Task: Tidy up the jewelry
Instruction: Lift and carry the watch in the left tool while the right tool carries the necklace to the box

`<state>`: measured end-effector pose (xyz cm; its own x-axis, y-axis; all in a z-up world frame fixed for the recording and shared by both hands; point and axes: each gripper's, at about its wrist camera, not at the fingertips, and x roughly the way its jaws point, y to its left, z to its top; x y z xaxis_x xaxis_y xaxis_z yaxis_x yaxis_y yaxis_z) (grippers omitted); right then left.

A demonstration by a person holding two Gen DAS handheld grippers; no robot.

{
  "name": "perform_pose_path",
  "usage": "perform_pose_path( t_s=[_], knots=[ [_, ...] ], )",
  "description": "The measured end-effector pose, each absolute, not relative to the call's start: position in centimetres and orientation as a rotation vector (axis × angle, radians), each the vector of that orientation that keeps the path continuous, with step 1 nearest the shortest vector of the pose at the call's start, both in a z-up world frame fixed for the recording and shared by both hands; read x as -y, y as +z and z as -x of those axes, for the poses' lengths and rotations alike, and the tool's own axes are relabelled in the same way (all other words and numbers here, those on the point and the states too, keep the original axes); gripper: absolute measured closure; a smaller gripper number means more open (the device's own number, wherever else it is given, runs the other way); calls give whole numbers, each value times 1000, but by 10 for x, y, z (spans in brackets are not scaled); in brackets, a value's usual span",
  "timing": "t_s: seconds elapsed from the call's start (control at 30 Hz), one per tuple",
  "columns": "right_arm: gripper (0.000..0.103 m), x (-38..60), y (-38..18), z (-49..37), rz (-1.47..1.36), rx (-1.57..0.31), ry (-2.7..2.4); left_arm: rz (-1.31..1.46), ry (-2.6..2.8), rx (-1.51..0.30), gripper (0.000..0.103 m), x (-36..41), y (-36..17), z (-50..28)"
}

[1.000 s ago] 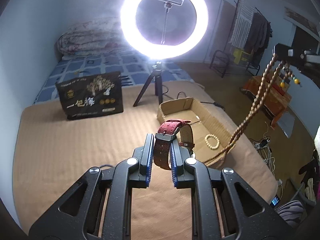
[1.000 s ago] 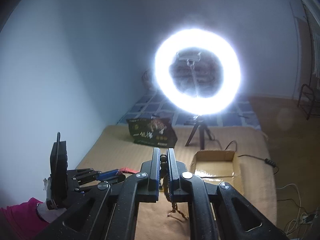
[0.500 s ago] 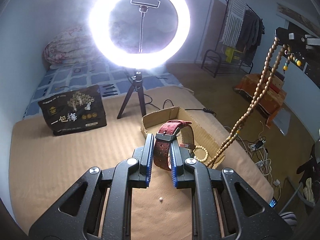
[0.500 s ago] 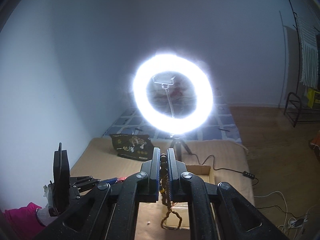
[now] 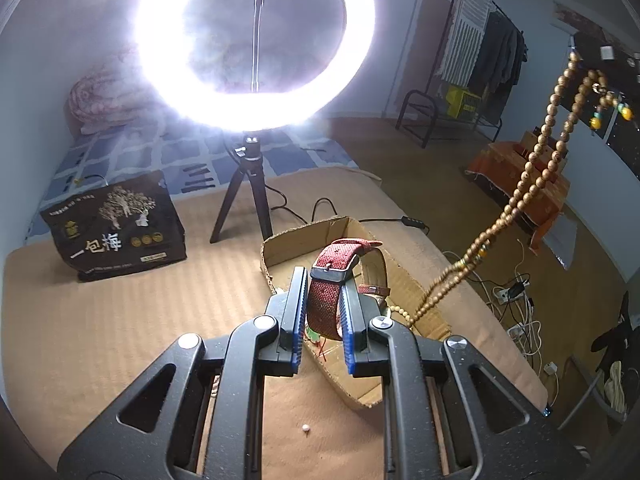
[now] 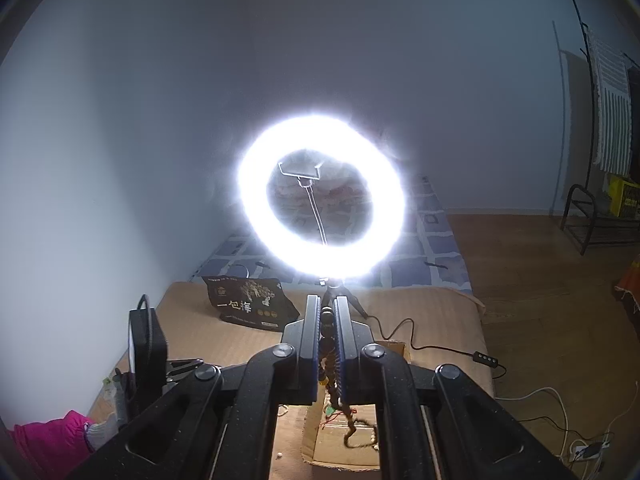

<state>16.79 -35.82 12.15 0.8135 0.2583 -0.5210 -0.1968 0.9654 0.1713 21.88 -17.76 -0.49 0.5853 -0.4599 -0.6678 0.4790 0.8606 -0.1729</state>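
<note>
My left gripper (image 5: 322, 312) is shut on a red woven watch strap (image 5: 334, 276) and holds the watch above the near end of an open cardboard box (image 5: 280, 246). My right gripper (image 6: 328, 344) is shut on a long brown bead necklace (image 6: 327, 354). The necklace (image 5: 536, 184) hangs down from the upper right in the left wrist view, its lower end reaching into the box (image 6: 316, 436). A small cream bead bracelet (image 5: 400, 312) and a green item (image 5: 312, 336) lie in the box.
A lit ring light (image 5: 256, 40) on a tripod (image 5: 244, 200) stands behind the box. A black printed bag (image 5: 112, 228) stands at the left on the tan mat (image 5: 100, 340). A loose white bead (image 5: 306, 427) lies on the mat. Cables (image 5: 516, 300) lie on the floor right.
Both grippers have moved forward and closer to the box. The necklace's lower end has come down into the box. The right gripper has risen higher over it.
</note>
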Motion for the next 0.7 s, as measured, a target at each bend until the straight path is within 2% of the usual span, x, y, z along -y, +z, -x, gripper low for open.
perform_pose_path(
  t_s=[0.7],
  knots=[
    [99, 374, 21, -217, -202, -728, 244, -15, -508, -883, 89, 212, -80, -285]
  ],
)
